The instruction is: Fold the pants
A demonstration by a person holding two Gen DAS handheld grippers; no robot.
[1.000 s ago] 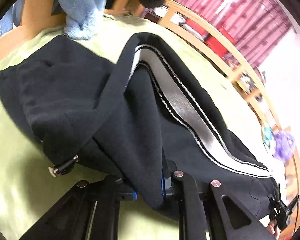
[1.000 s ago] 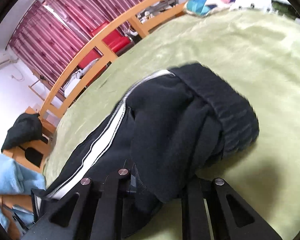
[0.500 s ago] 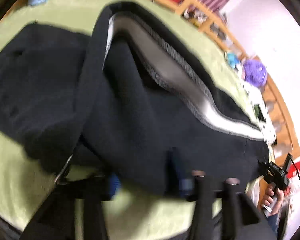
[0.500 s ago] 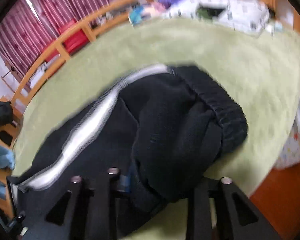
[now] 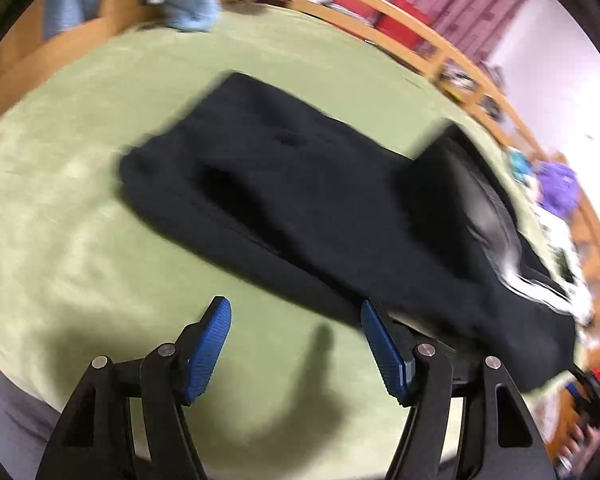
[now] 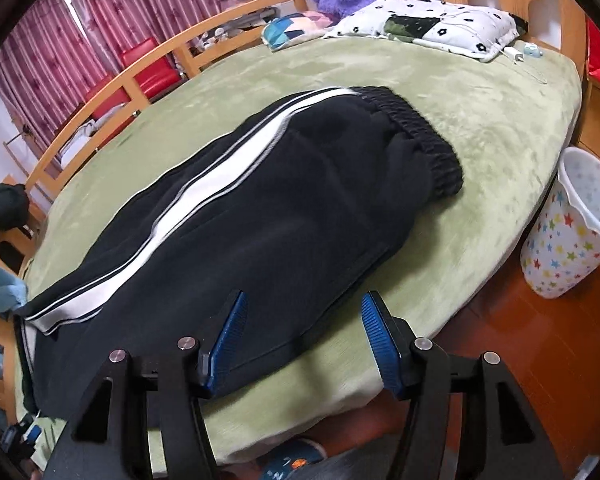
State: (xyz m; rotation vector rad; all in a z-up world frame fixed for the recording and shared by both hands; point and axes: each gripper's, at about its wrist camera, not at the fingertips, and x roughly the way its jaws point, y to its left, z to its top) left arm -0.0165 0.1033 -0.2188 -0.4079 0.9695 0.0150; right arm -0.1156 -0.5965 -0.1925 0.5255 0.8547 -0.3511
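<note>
Now both tongs are opening with nothing gripped: the left tongs (image 5: 296, 344) have bare green blanket between the blue pads, the pants edge just beside the right-hand pad; the right tongs (image 6: 302, 340) straddle the near hem edge of the pants but the pads don't press on it. The pants (image 6: 284, 208), black with a white side stripe (image 6: 204, 192), lie lengthwise on the bed (image 6: 480, 120), folded leg over leg by the look of it. Soft, thick, limp fabric, probably light but floppy, will sag and drag on the fuzzy blanket; best grabbed at the elastic waistband (image 6: 424, 136) or the cuff end, pinching all layers. Right wrist view is sharp and shows waistband, stripe, pillow (image 6: 428, 24), star-print bin (image 6: 572, 224). Left wrist view is blurred, shows the cuff-end half (image 5: 260, 168) and the far corner of the bed instead.
</note>
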